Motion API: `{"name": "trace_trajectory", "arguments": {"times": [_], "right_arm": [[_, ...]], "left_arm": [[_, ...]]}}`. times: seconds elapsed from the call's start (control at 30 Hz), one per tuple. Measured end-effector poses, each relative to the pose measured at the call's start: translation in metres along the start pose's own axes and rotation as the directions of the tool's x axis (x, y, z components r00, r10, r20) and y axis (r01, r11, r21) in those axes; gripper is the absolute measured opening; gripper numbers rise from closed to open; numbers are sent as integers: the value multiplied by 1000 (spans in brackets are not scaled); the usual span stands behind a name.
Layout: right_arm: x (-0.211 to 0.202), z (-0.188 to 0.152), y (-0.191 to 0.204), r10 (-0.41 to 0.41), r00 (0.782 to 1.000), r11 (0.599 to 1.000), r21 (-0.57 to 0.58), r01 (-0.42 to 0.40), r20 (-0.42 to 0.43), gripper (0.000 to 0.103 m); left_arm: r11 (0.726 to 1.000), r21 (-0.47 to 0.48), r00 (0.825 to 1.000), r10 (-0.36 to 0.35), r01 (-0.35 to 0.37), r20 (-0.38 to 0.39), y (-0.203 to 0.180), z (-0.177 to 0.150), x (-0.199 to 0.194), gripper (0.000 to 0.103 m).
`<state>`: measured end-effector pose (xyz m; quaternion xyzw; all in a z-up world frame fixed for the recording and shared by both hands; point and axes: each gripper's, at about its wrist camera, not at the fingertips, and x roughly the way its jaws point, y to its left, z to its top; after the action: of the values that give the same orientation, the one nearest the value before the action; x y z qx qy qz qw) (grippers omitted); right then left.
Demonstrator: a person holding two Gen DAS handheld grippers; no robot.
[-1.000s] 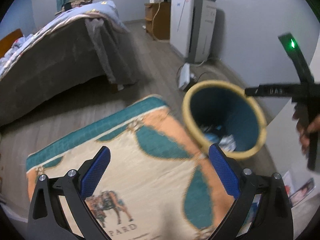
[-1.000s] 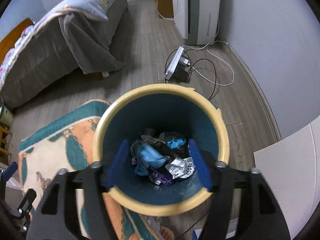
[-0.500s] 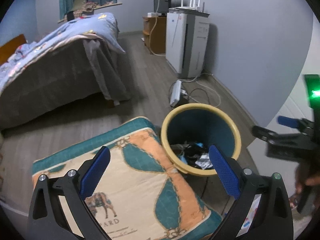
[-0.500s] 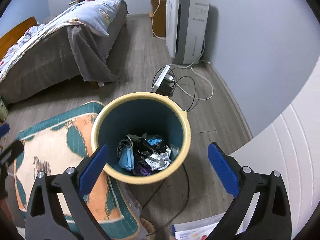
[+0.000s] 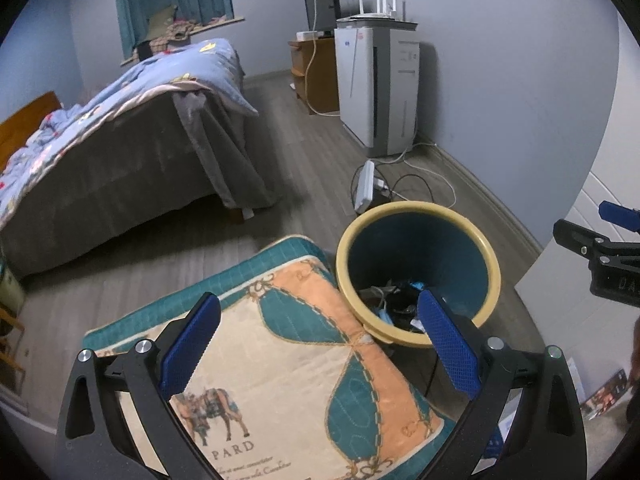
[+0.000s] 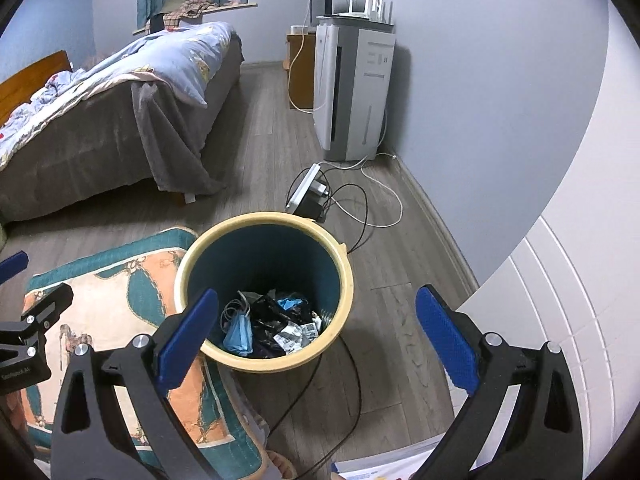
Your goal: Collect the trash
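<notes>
A grey wood floor [image 6: 260, 148] is carrying the yellow-rimmed bin [image 6: 340, 312], with trash [image 6: 272, 328] lying inside. The right gripper [image 6: 316, 332] is hanging spread and empty above it; the left gripper [image 5: 320, 344], also spread, is hovering at its 9 o'clock over a patterned cushion [image 5: 288, 364].

Both wrist views downward, bin [image 5: 418, 216] shared

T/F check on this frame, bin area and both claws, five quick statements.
1. The bin holds trash. True.
2. The right claw grips a blue mask. False: it is open and empty; the mask lies in the bin.
3. The left claw is open. True.
4. The bin stands on the mat. False: it stands on the floor beside it.
5. The power strip is on the bed. False: it is on the floor.
</notes>
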<state>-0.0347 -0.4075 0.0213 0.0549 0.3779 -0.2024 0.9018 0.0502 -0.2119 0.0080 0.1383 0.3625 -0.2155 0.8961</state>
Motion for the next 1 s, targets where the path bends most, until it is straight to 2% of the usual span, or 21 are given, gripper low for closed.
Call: {"name": "trace_trajectory", "arguments": {"times": [0.3,1.0], "right_arm": [[-4,0,3,-16,1000,1000,-11,16,12,97],[-4,0,4,-24,1000,999,-21,24,12,97]], "left_arm": [[999,-28,999,-35,35,-10,6,0,-1,98],[999,-22,999,-33,33,-1,5,2,-3,98]]}}
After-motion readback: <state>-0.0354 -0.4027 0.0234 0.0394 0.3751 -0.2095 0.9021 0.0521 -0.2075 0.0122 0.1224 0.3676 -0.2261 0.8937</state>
